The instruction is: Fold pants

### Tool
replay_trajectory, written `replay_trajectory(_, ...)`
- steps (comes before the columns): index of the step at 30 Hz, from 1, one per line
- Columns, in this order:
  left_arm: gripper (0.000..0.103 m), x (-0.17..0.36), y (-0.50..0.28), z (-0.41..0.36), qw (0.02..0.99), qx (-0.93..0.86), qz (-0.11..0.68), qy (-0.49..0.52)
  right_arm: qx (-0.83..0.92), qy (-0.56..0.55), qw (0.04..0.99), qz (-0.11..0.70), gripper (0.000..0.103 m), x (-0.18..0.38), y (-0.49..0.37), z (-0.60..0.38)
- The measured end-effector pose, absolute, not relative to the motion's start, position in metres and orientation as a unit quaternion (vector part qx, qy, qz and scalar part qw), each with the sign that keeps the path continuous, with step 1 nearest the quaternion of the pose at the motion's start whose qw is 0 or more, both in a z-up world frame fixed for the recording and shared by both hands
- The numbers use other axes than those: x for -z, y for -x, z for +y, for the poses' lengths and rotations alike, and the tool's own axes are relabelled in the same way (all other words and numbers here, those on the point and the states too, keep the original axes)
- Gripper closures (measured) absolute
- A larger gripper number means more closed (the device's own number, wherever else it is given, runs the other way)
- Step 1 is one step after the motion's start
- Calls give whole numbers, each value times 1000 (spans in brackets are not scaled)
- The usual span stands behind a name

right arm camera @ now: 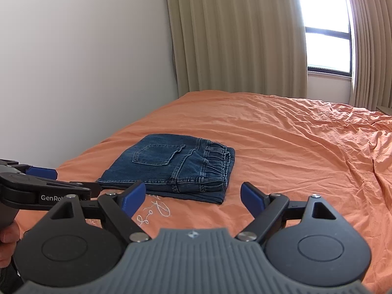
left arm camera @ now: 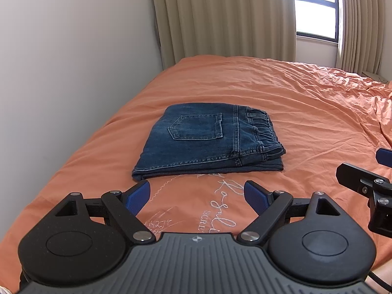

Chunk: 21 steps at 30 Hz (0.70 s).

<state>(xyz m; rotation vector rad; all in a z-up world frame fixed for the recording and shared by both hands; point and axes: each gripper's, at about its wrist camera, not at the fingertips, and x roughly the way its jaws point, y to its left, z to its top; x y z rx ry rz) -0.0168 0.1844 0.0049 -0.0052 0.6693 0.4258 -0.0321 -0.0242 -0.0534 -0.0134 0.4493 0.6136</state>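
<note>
Pants: the dark blue denim pants (left arm camera: 208, 142) lie folded into a compact rectangle on the bed, back pocket up, elastic waistband stacked along the right edge. From the look of it, the folding is finished or nearly so.
Bed: the wrinkled orange bedsheet (left arm camera: 306, 103) carries the bundle near its left side, close to the white wall, with white embroidered script just in front of it.
Left tongs: the black left tongs with blue pads (left arm camera: 197, 193) stand wide open and hold nothing. They hover just short of the bundle's near edge, likely backed off so the fold sits undisturbed.
Right tongs: the matching right tongs (right arm camera: 193, 196) are spread wide too, empty, near the bundle's front right corner and clear of the cloth.
Why apart: both sets of tongs are free of the denim, which suggests a release, not a fresh grab.
Hidden: the layers beneath the top panel cannot be counted; only stacked edges show at the front.
Cut off: in the left view the right tongs are clipped by the frame edge. A hand (right arm camera: 7, 242) shows only as a sliver at the right view's left edge.
Hard to read: the embroidered lettering (left arm camera: 220, 208) is partly covered by the tongs.
</note>
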Motion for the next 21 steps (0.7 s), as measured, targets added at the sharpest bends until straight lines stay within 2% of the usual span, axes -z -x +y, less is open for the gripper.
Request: replay_trajectory(21,2,-11,24,172,932,-197,303,1,-289,-4,931,223,22,52,33,-31)
